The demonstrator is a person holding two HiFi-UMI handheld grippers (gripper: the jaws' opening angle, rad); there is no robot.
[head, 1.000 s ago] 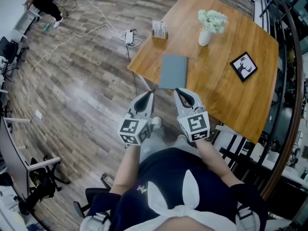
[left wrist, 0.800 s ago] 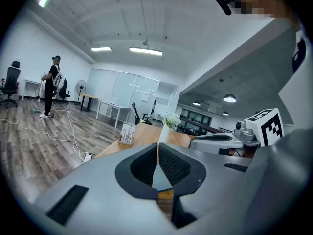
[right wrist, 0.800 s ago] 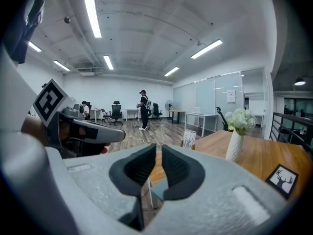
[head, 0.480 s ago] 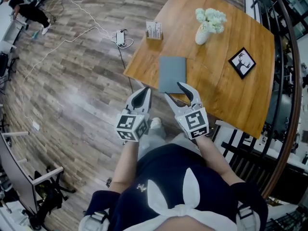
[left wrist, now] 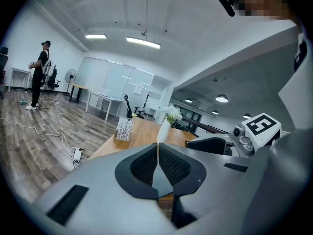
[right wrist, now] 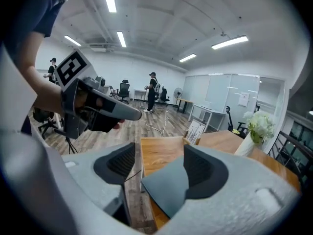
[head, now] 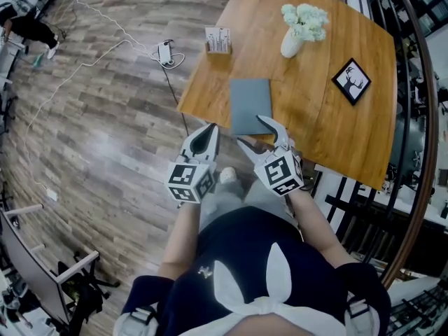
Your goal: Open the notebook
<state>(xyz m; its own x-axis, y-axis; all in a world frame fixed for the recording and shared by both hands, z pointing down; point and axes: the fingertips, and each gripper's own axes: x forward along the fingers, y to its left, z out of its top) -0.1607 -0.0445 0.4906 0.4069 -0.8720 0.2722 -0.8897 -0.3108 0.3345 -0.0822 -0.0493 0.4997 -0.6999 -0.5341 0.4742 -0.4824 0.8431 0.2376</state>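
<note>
Currently closed and flat: grey notebook (head: 250,106) on the wooden bench (head: 329,117), close to the bench's near-left corner, long axis running away from the person, short near edge facing both tools. Right tool (head: 250,133) nearest, hanging just at that near edge, jaws opening wide, nothing pinched. In the right gripper view, notebook's near corner (right wrist: 168,187) showing through the gap, ahead and a little low; touching or not, impossible to tell. Left tool (head: 208,128) just left of the notebook's near-left corner, beside the bench edge and over the floor, jaws pressed together on nothing. Probable step: approach for lifting the cover, lift itself not yet begun. Key relation: notebook straight ahead of the right tool, ahead and slightly right of the left. Right tool therefore better placed to catch a cover edge, left available for pinning the back. Spine side not readable from these views.
</note>
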